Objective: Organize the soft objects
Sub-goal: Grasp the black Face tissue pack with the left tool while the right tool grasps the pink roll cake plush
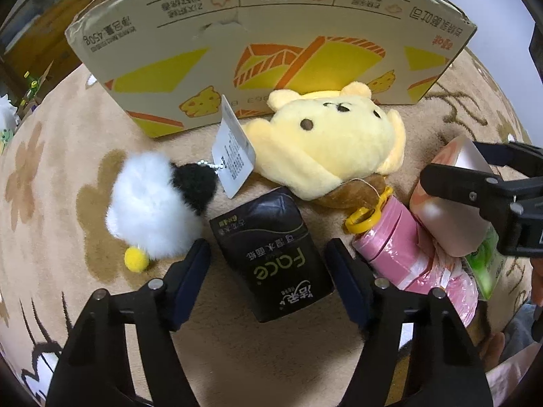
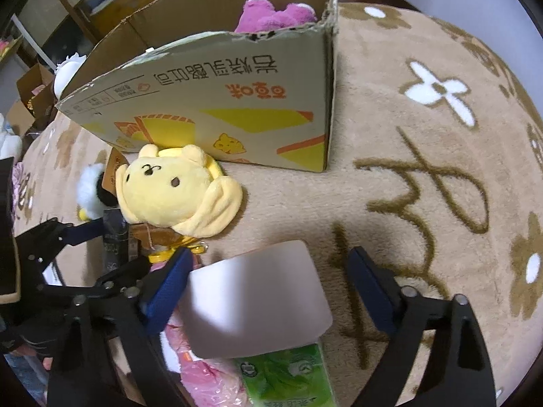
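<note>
A tan flowered rug carries everything. On it stands an open cardboard box with a purple plush inside. Against the box front lies a yellow bear plush, with a white-and-black fluffy toy to its left. The left tongs are spread wide around a black tissue pack. The right tongs are open around a pinkish pack, the left finger touching it, above a green tissue pack.
</note>
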Tool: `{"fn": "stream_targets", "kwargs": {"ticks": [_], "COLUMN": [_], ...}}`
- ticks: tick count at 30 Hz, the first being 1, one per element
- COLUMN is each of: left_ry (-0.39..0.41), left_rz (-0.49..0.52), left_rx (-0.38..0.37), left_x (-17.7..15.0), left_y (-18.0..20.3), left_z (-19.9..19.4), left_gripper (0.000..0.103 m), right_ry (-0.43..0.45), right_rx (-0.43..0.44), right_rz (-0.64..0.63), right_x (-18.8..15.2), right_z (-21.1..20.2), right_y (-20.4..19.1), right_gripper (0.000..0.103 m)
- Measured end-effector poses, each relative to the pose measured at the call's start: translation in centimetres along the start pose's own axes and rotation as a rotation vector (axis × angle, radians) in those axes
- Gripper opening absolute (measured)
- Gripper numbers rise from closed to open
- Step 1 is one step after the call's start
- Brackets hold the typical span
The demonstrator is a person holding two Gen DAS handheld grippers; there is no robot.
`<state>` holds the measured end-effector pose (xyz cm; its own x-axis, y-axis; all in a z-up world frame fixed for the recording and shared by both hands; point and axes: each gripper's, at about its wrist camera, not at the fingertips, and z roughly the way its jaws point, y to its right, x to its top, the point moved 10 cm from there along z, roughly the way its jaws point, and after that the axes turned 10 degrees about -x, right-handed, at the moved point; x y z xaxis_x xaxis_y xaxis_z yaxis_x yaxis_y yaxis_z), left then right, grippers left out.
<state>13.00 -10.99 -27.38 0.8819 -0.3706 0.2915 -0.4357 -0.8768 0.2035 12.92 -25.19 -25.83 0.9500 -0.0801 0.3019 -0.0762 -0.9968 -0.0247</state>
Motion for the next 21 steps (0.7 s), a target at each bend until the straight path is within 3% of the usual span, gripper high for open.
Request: {"fn": "stream_targets", "kwargs": {"ticks": [2,11,21], "left_ry": [0.000,0.023,0.071], "left_rz": [-0.005,-0.025,-0.027], "left_rx": [-0.004,-0.014,0.000], "left_x": [0.1,0.1,-0.6], "left_y": [-0.1,-1.5,-2.0], "left_z": [0.0,-1.1,-3.2], "left_gripper": [0.060,0.056,0.056], "right_ry": [-0.025,-0.008,0.068], "right_rx": [0.039,0.026,0.020], "right_rz": [0.013,-0.024,-0.020], "right_x": [0.0,0.4,1.3], "right_z": [0.1,-0.7,-2.7], "right_y": [-0.4,-1.8,-2.4], "right_gripper": [0.073,0.053,0.050]}}
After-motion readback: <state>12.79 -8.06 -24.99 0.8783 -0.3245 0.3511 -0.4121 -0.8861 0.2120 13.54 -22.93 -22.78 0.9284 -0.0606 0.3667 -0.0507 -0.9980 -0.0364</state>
